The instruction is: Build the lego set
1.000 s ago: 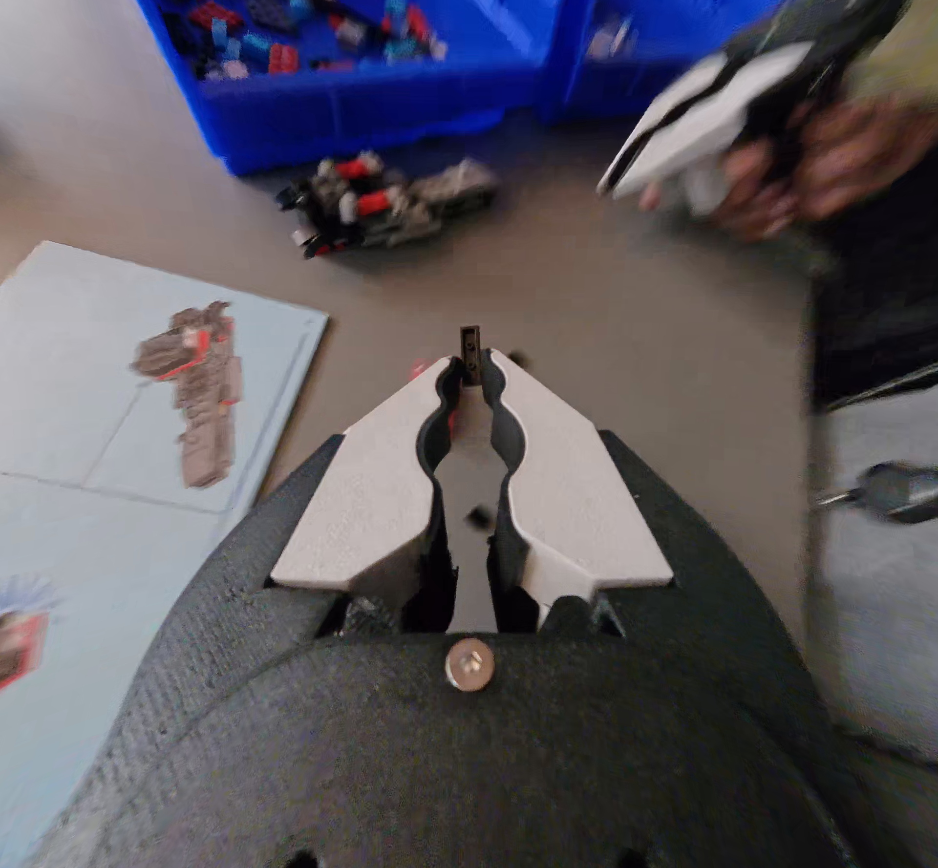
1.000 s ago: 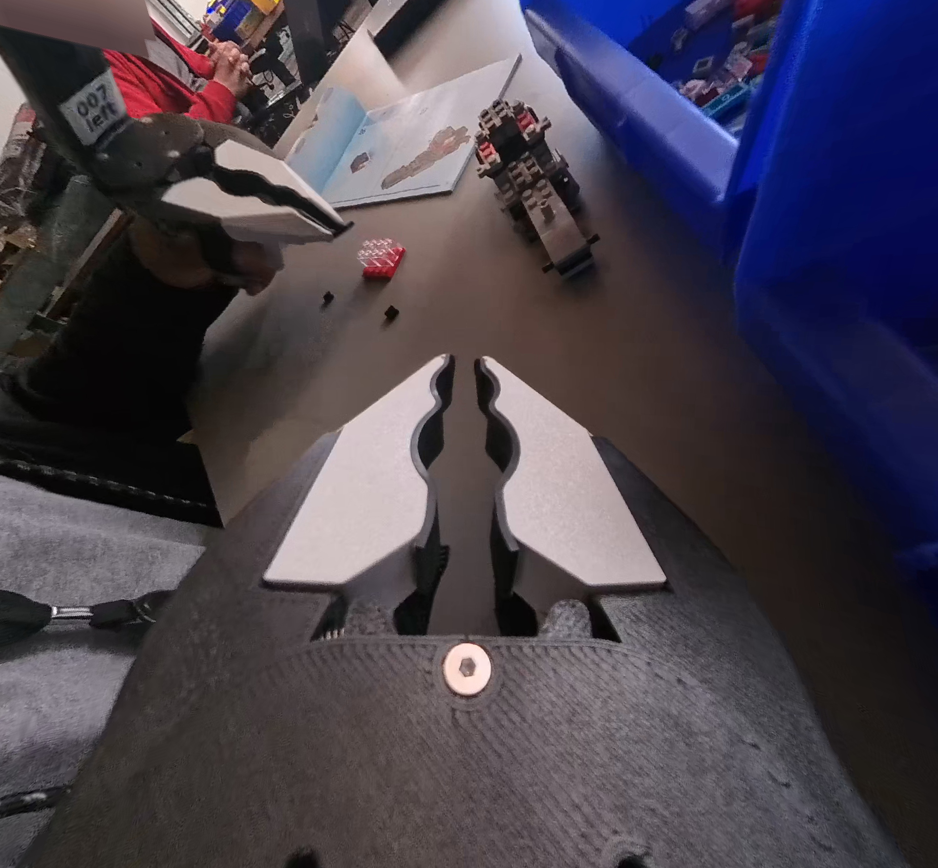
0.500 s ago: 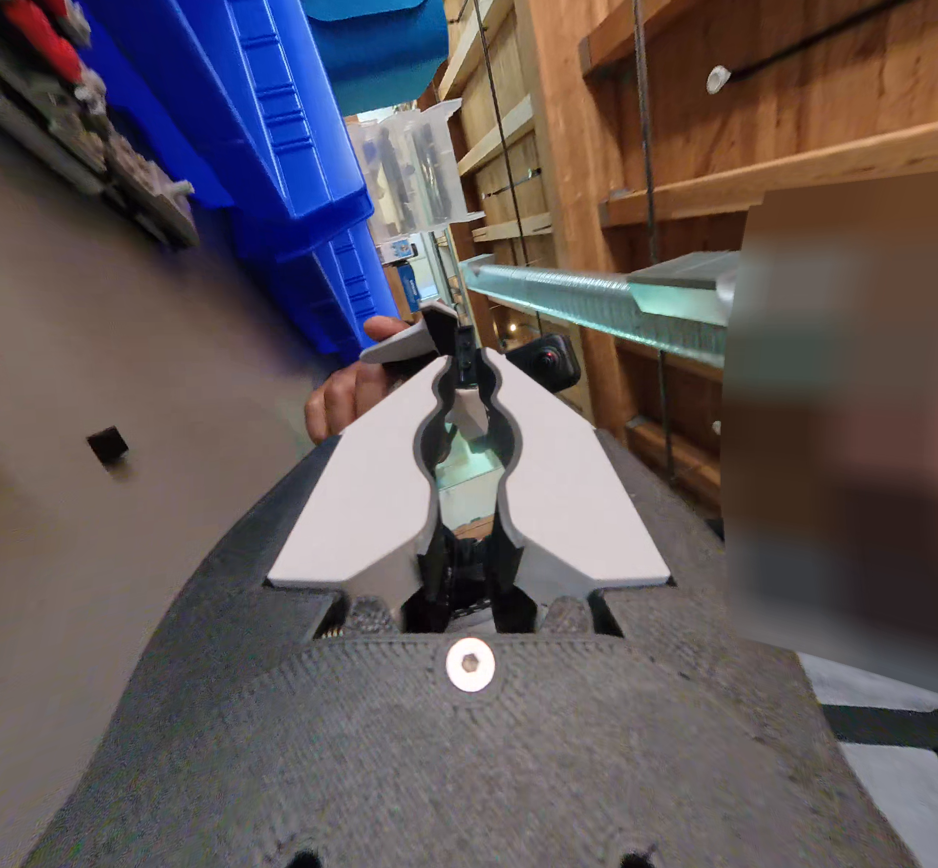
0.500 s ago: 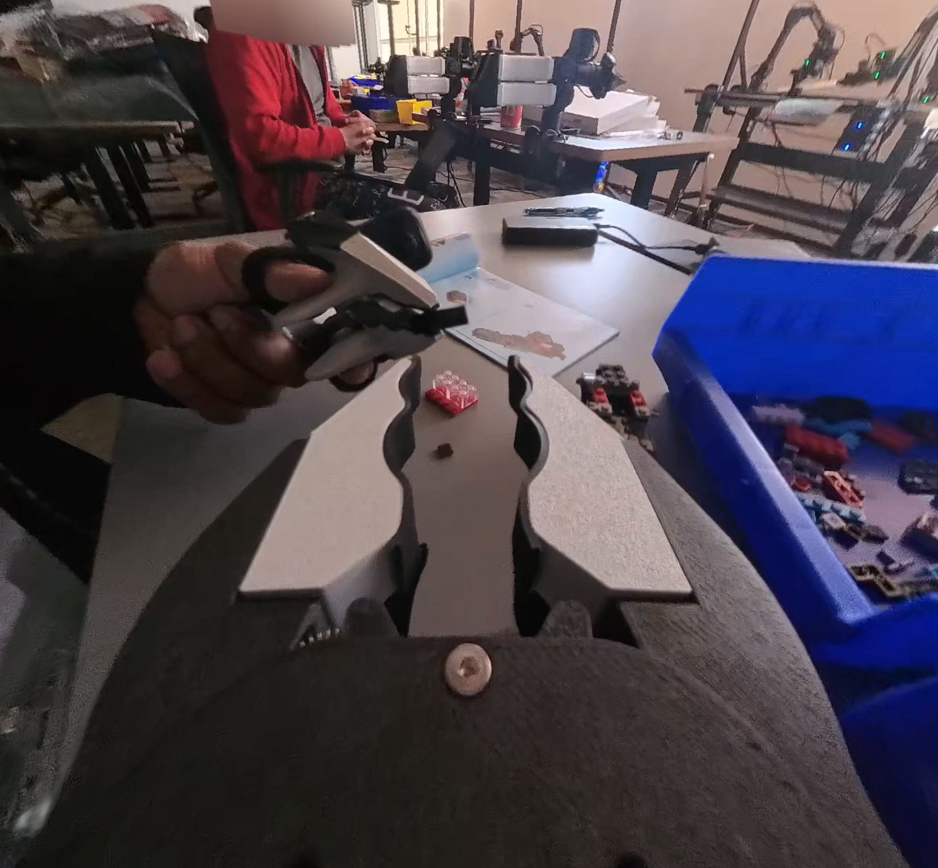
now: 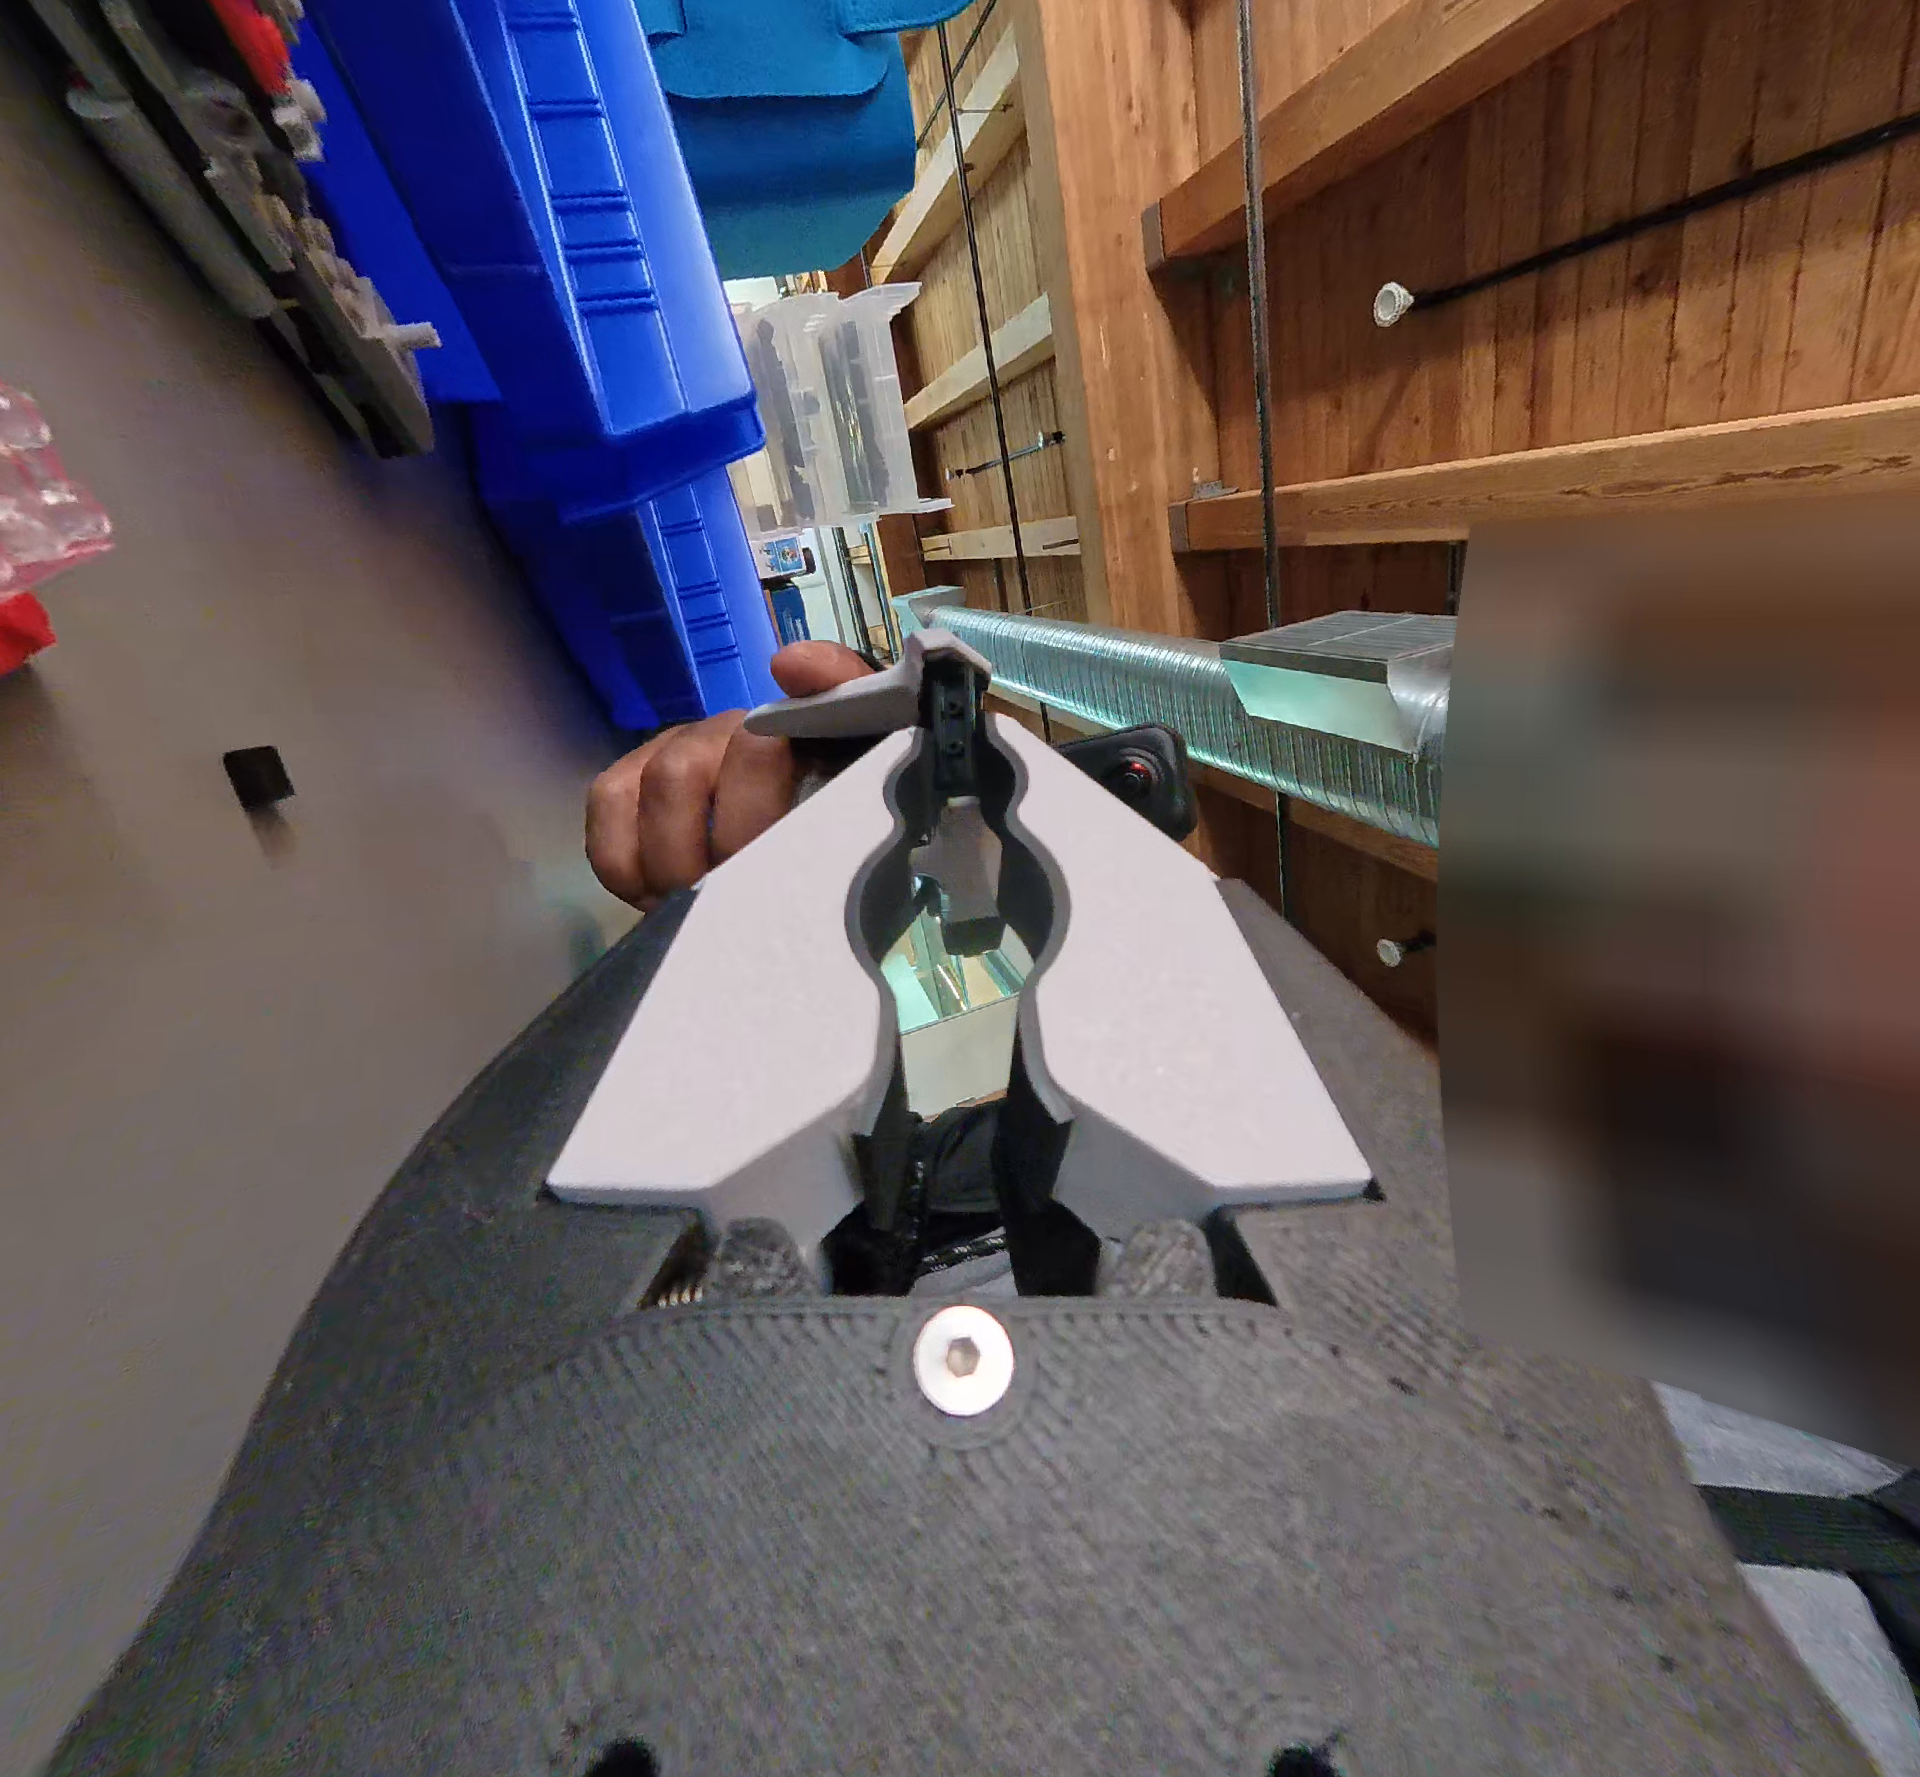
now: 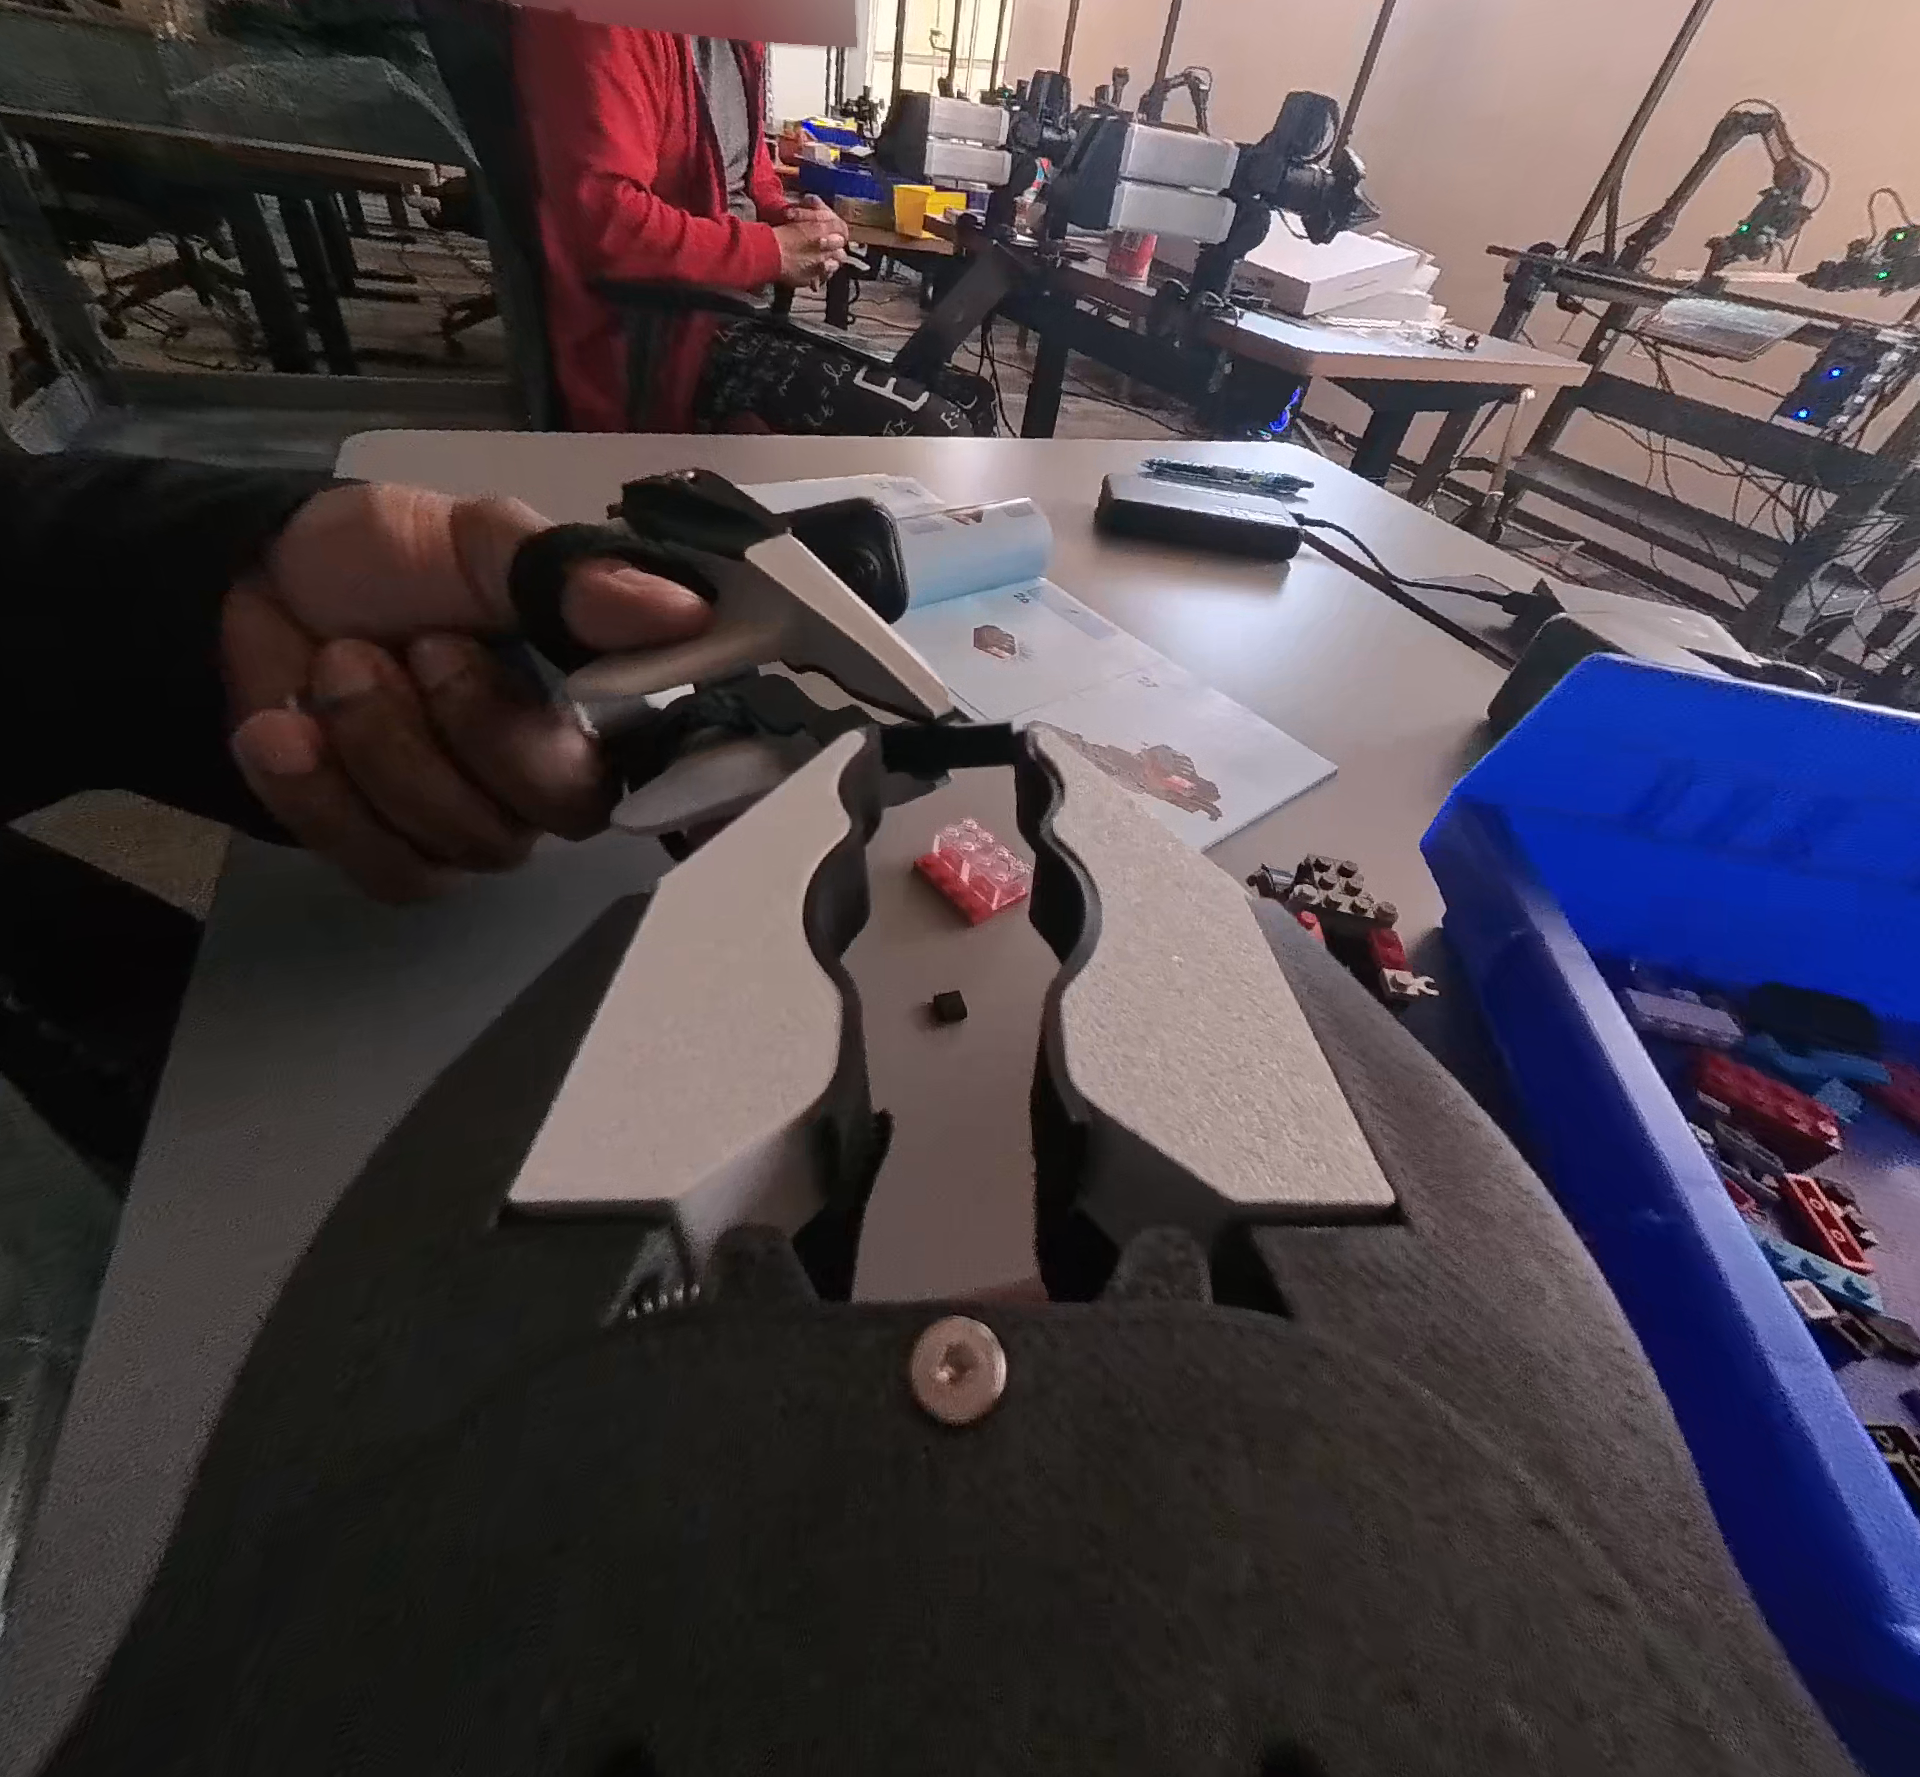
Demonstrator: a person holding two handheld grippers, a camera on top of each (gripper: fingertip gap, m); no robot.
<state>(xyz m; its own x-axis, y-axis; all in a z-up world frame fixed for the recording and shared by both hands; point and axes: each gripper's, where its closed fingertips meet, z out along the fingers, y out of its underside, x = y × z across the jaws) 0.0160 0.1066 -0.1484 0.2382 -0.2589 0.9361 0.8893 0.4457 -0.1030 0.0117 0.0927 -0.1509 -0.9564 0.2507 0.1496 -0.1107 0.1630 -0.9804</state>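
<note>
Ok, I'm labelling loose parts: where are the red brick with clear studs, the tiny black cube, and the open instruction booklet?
Red brick with clear studs (image 6: 977,870), right wrist view, its studded top.
Tiny black cube (image 6: 945,1007), right wrist view, its top face.
Open instruction booklet (image 6: 1101,699), right wrist view, its near page.

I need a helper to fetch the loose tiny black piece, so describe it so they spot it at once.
Start at the grey table with the blue bin on its right. Near the partly built model lies a red brick with a clear top. The tiny black piece sits alone just nearer than that brick, the smallest and only plain black bit lying loose there.
</note>
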